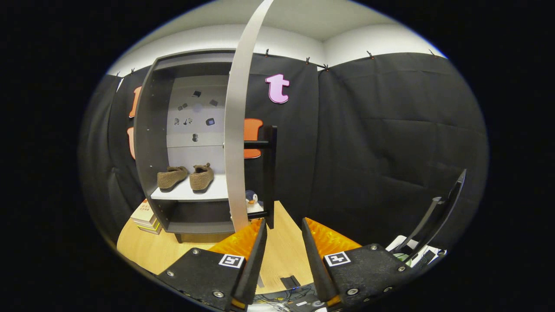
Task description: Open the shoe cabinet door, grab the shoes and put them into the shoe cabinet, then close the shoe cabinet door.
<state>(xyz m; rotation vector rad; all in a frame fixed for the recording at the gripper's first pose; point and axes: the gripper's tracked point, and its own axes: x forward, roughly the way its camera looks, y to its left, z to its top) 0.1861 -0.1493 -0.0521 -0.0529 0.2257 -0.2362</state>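
The dark shoe cabinet (149,143) stands beyond the fingers, its door (236,130) swung wide open and seen edge-on, with a black bar handle (269,173) on its outer side. A pair of brown fuzzy shoes (186,177) rests side by side on the white middle shelf (190,195). My gripper (284,227) hovers above the wooden table, just short of the door's lower corner and handle. Its fingers stand apart with nothing between them.
A stack of books (145,216) lies left of the cabinet's foot. A small penguin toy (251,199) sits behind the door's edge. A black stand (433,221) and papers are at the right, cables near the table's front edge.
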